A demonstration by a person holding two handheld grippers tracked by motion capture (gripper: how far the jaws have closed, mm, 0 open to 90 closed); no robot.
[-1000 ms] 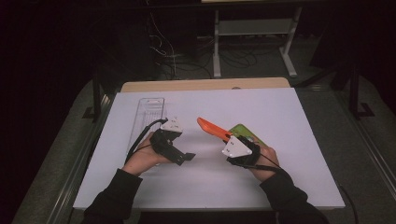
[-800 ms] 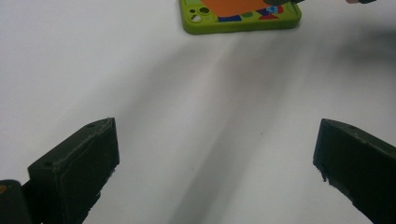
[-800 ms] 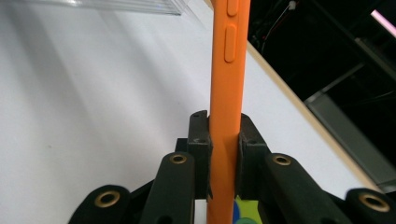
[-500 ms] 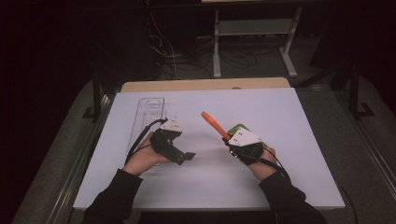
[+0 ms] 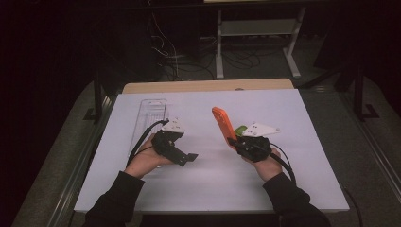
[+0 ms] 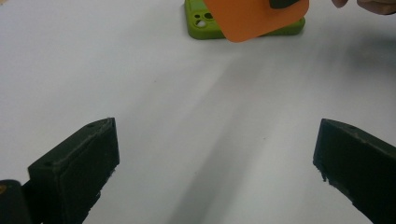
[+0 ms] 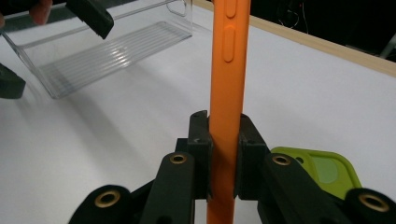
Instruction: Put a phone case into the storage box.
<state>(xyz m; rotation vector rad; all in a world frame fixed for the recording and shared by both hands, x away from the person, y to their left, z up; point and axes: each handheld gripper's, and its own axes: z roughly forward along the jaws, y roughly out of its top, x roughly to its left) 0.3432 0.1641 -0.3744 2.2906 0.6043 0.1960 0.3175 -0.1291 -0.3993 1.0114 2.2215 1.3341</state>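
- The right tongs [image 7: 223, 154] were clamped on the orange phone case [image 7: 229, 93], held upright above the white surface [image 5: 283, 189].
- The left tongs [image 6: 215, 172] stood apart, holding nothing.
- A green case [image 7: 327, 168] lay just beside.

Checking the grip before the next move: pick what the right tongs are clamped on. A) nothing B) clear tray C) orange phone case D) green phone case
C: the right tongs pinch the orange case edge-on, lifted above the green case lying on the table.
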